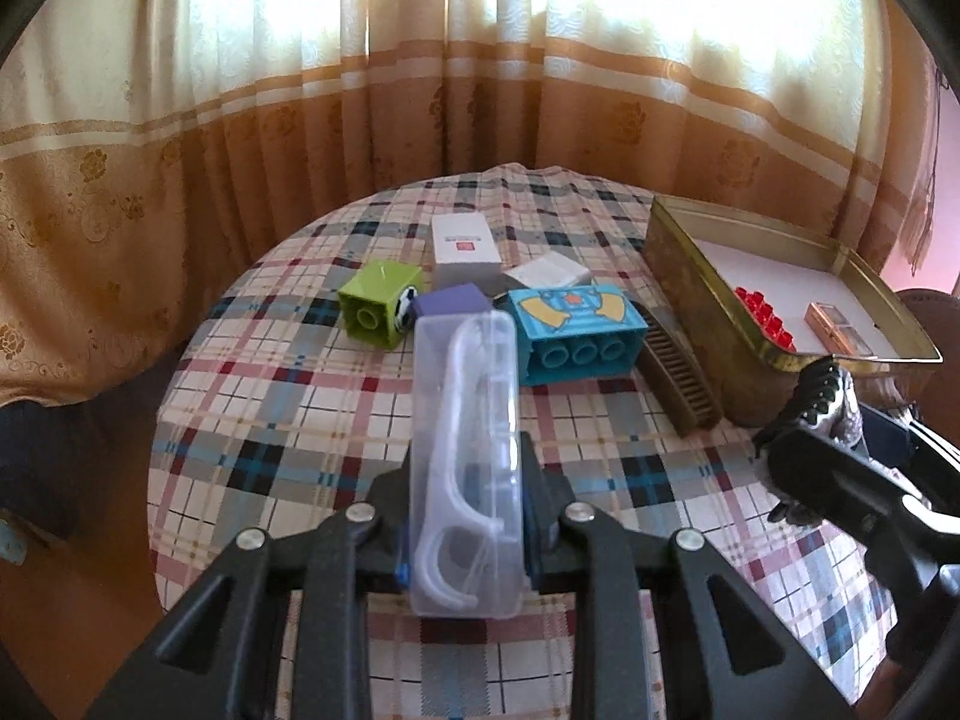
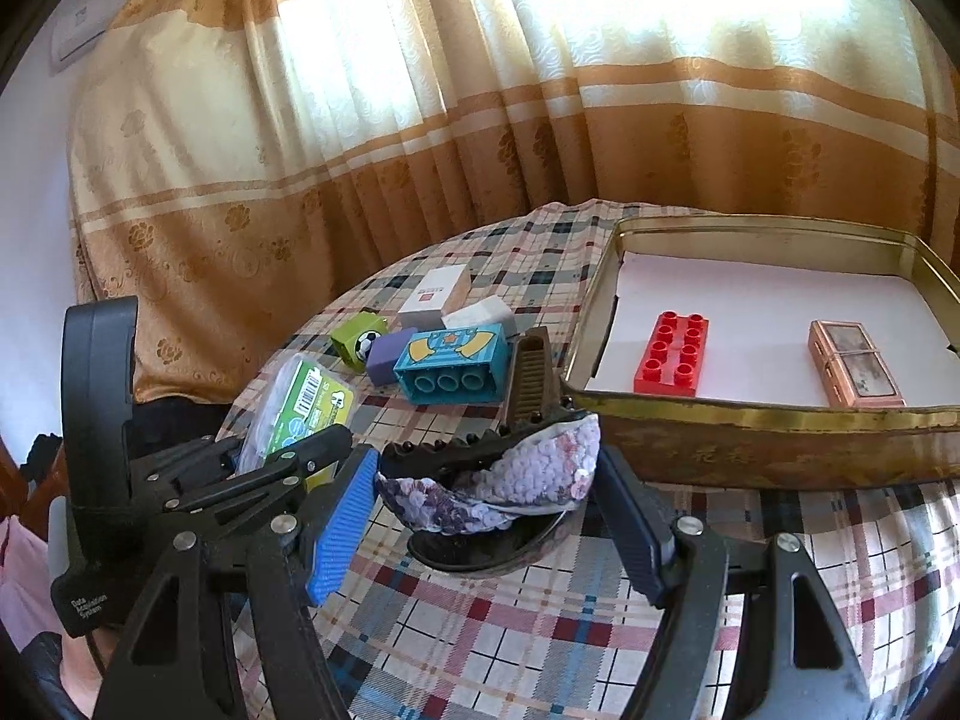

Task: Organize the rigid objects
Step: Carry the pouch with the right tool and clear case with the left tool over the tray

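**A:** Jaws first: on the left gripper point(image 1: 465, 480), narrow and clamped on the long sides of the clear floss-pick case point(image 1: 465, 420).

**B:** And on the right gripper point(image 2: 486, 498)?

**A:** Set wider, pressing on both ends of the sequinned claw clip point(image 2: 504, 474). Held just in front of the tin's point(image 2: 750, 420) near wall, seemingly clear of the table point(image 1: 300, 450).

**B:** Whereabouts of the case?

**A:** Well left of the tin, raised off the cloth, far end pointing toward the loose pile.

**B:** Inside the tin so far?

**A:** Only a red brick point(image 2: 672, 354) and a copper-coloured compact point(image 2: 855, 372), apart from each other toward the near wall. Plenty of bare white floor behind them.

**B:** Outside it?

**A:** Teal brick point(image 1: 576, 330), green cube point(image 1: 381, 306), purple block point(image 1: 450, 300) and two white boxes, bunched left of the tin. Brown comb point(image 1: 672, 372) lying just beside the tin's left wall.

**B:** Step in hand, then?

**A:** Looks like the carry: both loads gripped, neither yet over the tin.

**B:** Next move?

**A:** Probably the clip first, being closest. Lift over the near wall, lower onto bare floor away from the brick and the compact, then release.

**B:** And the case?

**A:** Swing across the comb and the left wall, high enough to clear the rim, then lay flat. Best done one at a time, to avoid crowding both grippers above the tin.
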Motion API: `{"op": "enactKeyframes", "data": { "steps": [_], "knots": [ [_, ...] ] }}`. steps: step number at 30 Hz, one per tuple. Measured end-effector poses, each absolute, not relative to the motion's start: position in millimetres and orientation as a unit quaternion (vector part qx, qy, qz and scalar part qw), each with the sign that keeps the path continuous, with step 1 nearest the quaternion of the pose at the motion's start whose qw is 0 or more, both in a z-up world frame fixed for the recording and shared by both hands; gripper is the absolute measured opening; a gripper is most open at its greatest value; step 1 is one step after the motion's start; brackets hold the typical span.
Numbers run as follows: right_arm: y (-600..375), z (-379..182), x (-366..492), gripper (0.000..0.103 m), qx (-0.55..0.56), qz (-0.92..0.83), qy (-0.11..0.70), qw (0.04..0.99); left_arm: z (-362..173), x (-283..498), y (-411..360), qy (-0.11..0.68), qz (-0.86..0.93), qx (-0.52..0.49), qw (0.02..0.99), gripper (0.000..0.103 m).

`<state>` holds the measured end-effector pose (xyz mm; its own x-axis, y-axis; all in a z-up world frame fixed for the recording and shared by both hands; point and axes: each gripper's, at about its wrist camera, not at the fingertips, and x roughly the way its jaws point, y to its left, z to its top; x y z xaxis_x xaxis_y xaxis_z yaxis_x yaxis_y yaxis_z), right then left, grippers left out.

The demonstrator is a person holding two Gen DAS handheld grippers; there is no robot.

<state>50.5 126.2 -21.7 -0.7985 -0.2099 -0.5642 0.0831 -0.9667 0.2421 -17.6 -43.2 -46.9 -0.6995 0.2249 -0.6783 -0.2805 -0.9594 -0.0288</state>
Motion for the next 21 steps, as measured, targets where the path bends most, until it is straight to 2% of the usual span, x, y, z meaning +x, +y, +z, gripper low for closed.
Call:
{"op": "enactKeyframes", "data": {
  "steps": [21],
  "knots": [
    [129.1,-18.9,57.1,0.074,0.287,-0.949,-0.106,0.074,-47.1,-14.9,-44.5,0.043,0.924,-0.356,0.130,0.025]
  ]
}}
